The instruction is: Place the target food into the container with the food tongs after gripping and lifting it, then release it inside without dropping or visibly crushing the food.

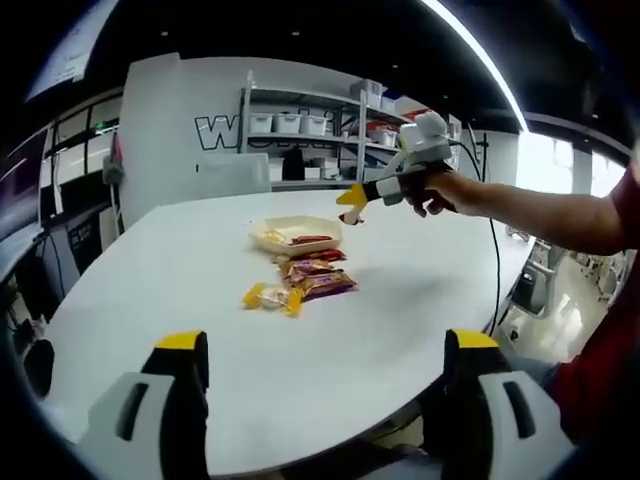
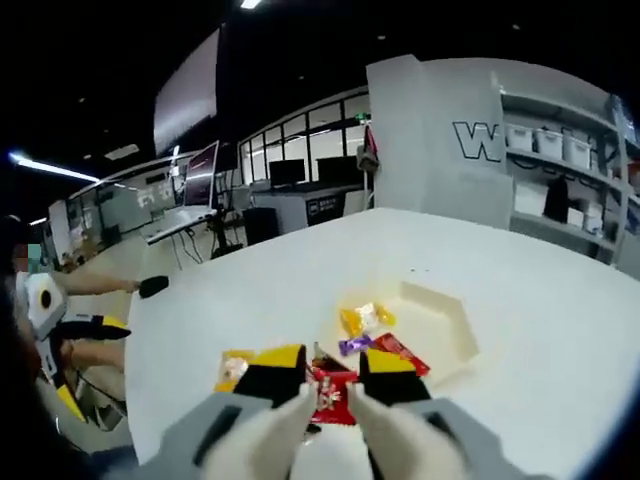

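On the white surface (image 1: 180,290), near its far middle in the left gripper view, sits a shallow cream container (image 1: 297,234) with a few wrapped snacks already inside: a yellow one and a red one show above its rim. Just in front of the container lie more wrapped snacks, a dark red and purple pair (image 1: 318,278) close together and a yellow packet (image 1: 272,297) a little apart from them toward the camera.

The left tongs (image 1: 325,375) hang low at the near edge of the surface, released, their yellow-tipped arms spread wide with nothing between them, well apart from the food.

The right tongs (image 1: 352,205), held in a person's hand (image 1: 432,190), hover above the surface just beyond the container in the left gripper view. In the right gripper view, the right tongs (image 2: 333,372) have their yellow tips drawn near each other above a red wrapped snack (image 2: 330,392) lying beside the container (image 2: 440,318); whether they actually pinch the wrapper cannot be told. Inside the container in this view lie a yellow packet (image 2: 364,319), a purple one (image 2: 355,344) and a red one (image 2: 402,353). Another yellow snack (image 2: 234,368) lies on the surface to the left of the tongs.

Shelving with white bins (image 1: 300,125) stands behind the surface.
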Action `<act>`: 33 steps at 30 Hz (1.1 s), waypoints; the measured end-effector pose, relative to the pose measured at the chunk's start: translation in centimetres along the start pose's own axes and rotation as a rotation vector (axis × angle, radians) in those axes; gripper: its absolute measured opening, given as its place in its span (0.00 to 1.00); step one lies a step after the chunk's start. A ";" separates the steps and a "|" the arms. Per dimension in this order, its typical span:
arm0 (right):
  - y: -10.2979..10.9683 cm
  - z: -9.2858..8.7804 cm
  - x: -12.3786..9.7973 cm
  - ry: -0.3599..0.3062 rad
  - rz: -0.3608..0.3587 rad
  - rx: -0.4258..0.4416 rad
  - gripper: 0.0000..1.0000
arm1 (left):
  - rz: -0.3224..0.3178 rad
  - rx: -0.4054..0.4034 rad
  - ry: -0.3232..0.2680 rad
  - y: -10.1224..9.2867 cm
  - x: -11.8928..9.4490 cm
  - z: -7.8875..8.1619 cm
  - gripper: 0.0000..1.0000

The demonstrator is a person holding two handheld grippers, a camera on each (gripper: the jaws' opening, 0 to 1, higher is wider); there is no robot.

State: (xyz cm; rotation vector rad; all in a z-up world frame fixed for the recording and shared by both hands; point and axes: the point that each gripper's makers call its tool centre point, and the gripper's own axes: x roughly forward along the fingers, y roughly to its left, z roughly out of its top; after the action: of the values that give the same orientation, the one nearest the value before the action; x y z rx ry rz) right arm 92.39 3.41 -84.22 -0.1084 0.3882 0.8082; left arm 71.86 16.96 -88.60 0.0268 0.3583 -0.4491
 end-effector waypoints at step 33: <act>-1.6 2.1 2.5 0.000 -0.009 0.007 0.16 | 0.011 -0.023 -0.015 0.7 -0.1 0.4 0.96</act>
State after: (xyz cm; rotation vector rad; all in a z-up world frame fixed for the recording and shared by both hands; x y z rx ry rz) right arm 95.74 4.47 -83.31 -0.1037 0.3897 0.7982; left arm 72.17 17.58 -88.24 0.0033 0.3486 -0.4336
